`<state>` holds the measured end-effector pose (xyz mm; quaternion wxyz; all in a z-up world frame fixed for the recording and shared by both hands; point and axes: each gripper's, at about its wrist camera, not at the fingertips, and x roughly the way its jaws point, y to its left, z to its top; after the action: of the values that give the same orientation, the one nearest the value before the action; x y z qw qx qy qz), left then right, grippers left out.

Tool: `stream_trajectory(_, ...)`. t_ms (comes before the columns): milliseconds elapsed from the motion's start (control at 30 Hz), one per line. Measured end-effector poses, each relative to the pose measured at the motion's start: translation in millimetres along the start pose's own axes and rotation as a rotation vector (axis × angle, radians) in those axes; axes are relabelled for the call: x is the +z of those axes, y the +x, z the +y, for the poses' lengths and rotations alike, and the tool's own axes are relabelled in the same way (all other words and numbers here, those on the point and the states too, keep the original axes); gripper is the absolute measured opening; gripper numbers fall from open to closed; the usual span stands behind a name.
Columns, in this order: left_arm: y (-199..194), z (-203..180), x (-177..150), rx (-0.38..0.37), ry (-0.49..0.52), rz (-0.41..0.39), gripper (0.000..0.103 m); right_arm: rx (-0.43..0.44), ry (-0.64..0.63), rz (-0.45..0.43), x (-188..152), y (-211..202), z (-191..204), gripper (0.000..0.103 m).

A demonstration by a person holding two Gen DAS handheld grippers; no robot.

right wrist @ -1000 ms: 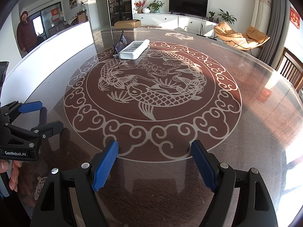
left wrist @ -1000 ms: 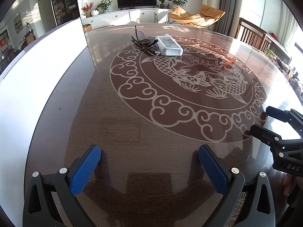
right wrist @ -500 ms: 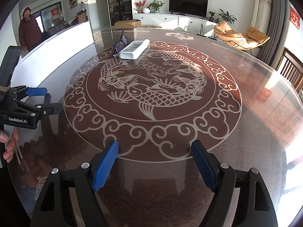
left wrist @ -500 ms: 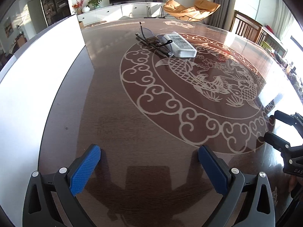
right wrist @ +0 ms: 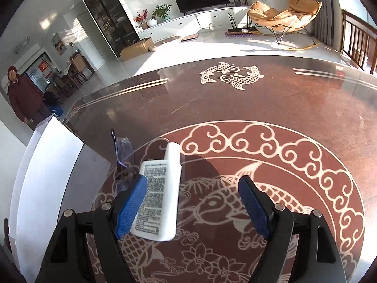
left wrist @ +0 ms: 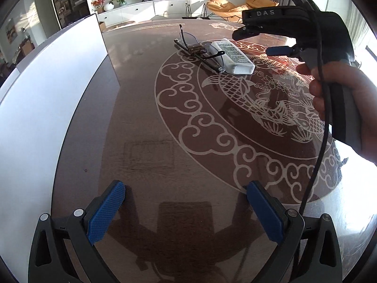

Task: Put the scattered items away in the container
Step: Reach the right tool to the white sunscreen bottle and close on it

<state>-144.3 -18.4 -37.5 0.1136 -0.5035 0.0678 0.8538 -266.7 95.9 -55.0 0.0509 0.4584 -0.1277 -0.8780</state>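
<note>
A white squeeze bottle (right wrist: 160,195) with a printed label lies flat on the dark patterned table (right wrist: 294,108). My right gripper (right wrist: 193,200) is open and hovers over it, its left pad beside the bottle's label. Folded glasses (left wrist: 200,52) with a dark frame lie just left of the bottle (left wrist: 232,55), touching it. In the left wrist view a hand holds the right gripper (left wrist: 256,43) above the bottle. My left gripper (left wrist: 186,202) is open over bare table near the front edge, holding nothing. The white container (left wrist: 47,94) stands along the table's left side.
The container's white wall (right wrist: 47,176) runs close to the glasses (right wrist: 120,155) on the left. A person in a dark red coat (right wrist: 21,99) stands beyond the table at far left. Wooden chairs (right wrist: 358,44) stand at the right.
The right gripper has travelled from the near edge across the table to the bottle, still open. The left gripper has shifted forward a little and stays open.
</note>
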Motion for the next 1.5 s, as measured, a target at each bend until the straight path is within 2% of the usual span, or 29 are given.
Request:
stream_trajectory(67,1,0,1,0.000,0.000,0.002,0.103,-0.042,-0.050,0.038,3,17,13,0.081)
stream_trajectory(267,0,0,-1,0.000,0.000,0.001,0.103,-0.102,-0.268,0.031,-6,34,43,0.081)
stream_trajectory(333,-1,1,-1,0.002,-0.003,-0.002,0.103,-0.118,-0.337,0.022,-12,35,47,0.078)
stream_trajectory(467,-2,3,-3,0.001,-0.003,-0.009,0.103,-0.146,-0.285,-0.001,-13,24,20,0.077)
stream_trajectory(533,-2,3,-3,0.002,-0.005,-0.011,0.103,-0.154,-0.268,-0.017,-16,15,5,0.070)
stream_trajectory(600,-1,4,-3,0.004,-0.008,-0.015,0.103,-0.154,-0.272,-0.024,-22,6,-8,0.069)
stream_trajectory(967,-3,7,-6,0.010,-0.018,-0.046,0.103,-0.220,-0.230,-0.053,-85,-72,-93,0.069)
stream_trajectory(1067,-5,8,-9,0.018,-0.030,-0.073,0.103,-0.208,-0.175,-0.054,-93,-85,-113,0.069)
stream_trajectory(1300,3,-1,-2,0.015,-0.024,-0.087,0.103,-0.221,-0.166,-0.053,-93,-88,-117,0.070)
stream_trajectory(1500,1,-19,-3,-0.038,0.051,-0.077,0.103,-0.224,-0.168,-0.053,-93,-89,-118,0.070)
